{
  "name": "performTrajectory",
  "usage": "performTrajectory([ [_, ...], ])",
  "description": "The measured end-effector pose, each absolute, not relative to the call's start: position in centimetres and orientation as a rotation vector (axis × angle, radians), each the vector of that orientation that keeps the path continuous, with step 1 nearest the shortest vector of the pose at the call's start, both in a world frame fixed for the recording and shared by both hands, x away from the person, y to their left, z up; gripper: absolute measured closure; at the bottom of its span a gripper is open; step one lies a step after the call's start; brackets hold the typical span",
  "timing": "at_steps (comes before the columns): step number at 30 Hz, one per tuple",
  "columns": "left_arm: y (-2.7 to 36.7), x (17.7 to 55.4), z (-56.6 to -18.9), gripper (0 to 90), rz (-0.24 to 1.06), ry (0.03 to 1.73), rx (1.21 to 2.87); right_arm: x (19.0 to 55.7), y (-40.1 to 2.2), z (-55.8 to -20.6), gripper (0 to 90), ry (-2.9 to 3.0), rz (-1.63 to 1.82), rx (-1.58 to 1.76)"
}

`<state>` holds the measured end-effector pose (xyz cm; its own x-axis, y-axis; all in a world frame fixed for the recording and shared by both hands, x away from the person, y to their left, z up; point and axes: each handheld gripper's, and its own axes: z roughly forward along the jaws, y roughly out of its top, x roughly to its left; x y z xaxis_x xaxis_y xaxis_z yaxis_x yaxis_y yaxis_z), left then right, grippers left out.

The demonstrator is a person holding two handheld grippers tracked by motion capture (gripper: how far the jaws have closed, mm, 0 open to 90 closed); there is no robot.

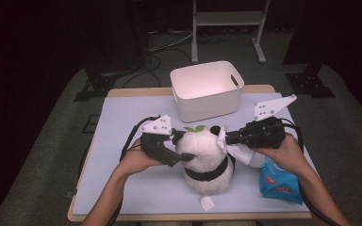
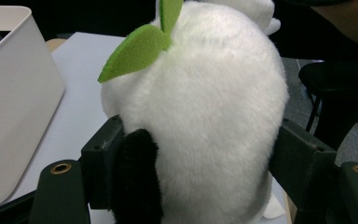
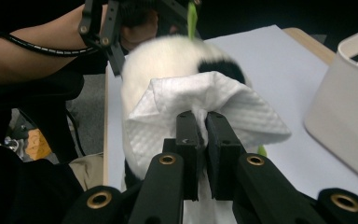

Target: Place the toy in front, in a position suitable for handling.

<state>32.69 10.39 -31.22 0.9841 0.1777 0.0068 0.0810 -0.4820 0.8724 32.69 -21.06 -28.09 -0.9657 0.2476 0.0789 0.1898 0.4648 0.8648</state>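
Note:
A white and black panda plush (image 1: pixel 206 165) with a green leaf (image 2: pixel 137 46) on its head sits upright in the middle of the table. My left gripper (image 1: pixel 181 147) comes in from the left, and its jaws press into both sides of the plush's head (image 2: pixel 205 116). From the right, my right gripper (image 1: pixel 227 137) is shut on a white quilted wipe (image 3: pixel 214 100). The wipe drapes against the plush's head by its black ear (image 3: pixel 219 69). More of the wipe (image 1: pixel 242 153) hangs below the right gripper.
A white plastic bin (image 1: pixel 207 89) stands at the back middle of the pale blue table mat (image 1: pixel 122 122). A blue wipe packet (image 1: pixel 279 182) lies at the front right under the right forearm. A small white tag (image 1: pixel 207 203) lies in front of the plush.

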Motion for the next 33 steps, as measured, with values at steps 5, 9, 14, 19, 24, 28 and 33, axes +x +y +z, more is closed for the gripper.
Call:
performTrajectory([
  [5, 9.7, 32.6, -31.1, 27.0, 0.116, 0.161, 2.087, 32.9, -19.5, -26.5, 83.5, 2.639, 1.533, 0.327],
  [9, 9.0, 32.5, -31.1, 26.9, 0.115, 0.143, 2.097, 33.0, -17.8, -25.5, 83.4, 2.659, 1.499, 0.271],
  [14, 8.6, 32.5, -31.2, 26.8, 0.109, 0.139, 2.101, 33.0, -16.0, -25.1, 83.4, 2.693, 1.413, 0.231],
  [19, 8.5, 32.7, -31.6, 24.6, 0.092, 0.149, 2.100, 33.4, -16.9, -25.6, 83.4, 2.709, 1.397, 0.266],
  [24, 8.3, 32.9, -31.9, 18.0, 0.061, 0.176, 2.076, 33.3, -17.9, -26.2, 83.4, 2.702, 1.397, 0.309],
  [28, 8.4, 33.1, -32.6, 15.9, 0.034, 0.195, 2.072, 33.3, -18.6, -26.5, 83.5, 2.697, 1.393, 0.329],
  [33, 8.0, 33.3, -33.8, 10.7, -0.001, 0.208, 2.086, 33.3, -19.1, -26.8, 83.5, 2.694, 1.407, 0.345],
])
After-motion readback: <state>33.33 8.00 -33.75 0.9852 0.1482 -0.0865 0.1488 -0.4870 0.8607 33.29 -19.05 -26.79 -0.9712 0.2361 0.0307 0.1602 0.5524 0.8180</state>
